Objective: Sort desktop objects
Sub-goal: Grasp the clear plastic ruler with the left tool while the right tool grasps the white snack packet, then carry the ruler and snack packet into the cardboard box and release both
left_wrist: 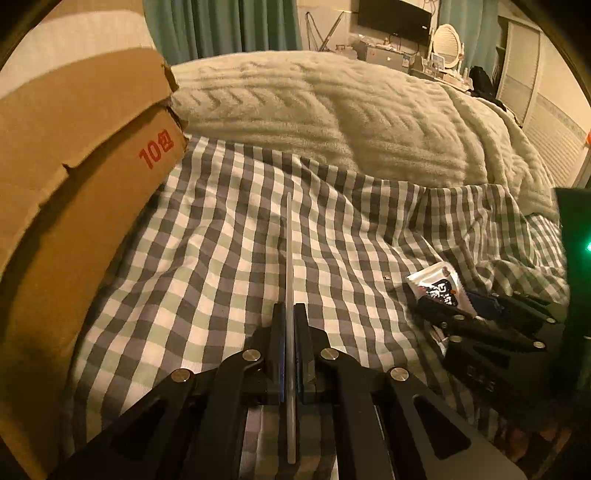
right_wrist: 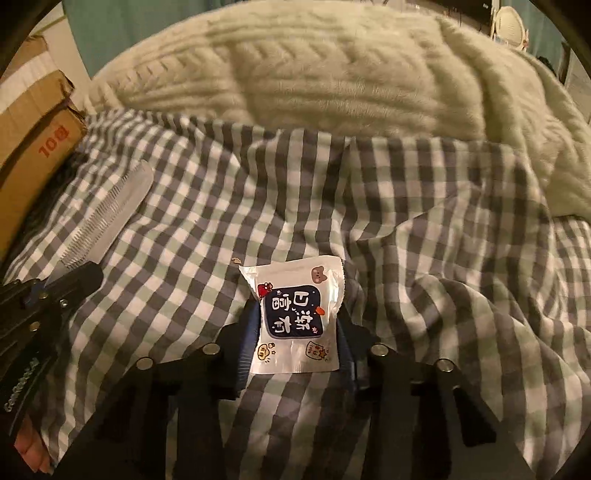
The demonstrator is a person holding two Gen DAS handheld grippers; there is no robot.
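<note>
My left gripper (left_wrist: 290, 314) is shut on a pale comb (left_wrist: 289, 258), seen edge-on as a thin strip above the checked bedsheet (left_wrist: 221, 240). In the right wrist view the comb (right_wrist: 114, 210) shows flat, teeth to the left, held by the left gripper (right_wrist: 70, 277). My right gripper (right_wrist: 295, 321) is shut on a white snack packet (right_wrist: 295, 314) with a dark label and cartoon bears. The packet (left_wrist: 439, 288) and right gripper (left_wrist: 469, 317) also show at the right of the left wrist view.
A cardboard box (left_wrist: 74, 166) marked "10" stands at the left, close to the comb; it also shows in the right wrist view (right_wrist: 33, 147). A fluffy cream blanket (left_wrist: 332, 110) is heaped behind the sheet. A dresser with a TV (left_wrist: 393, 18) is far back.
</note>
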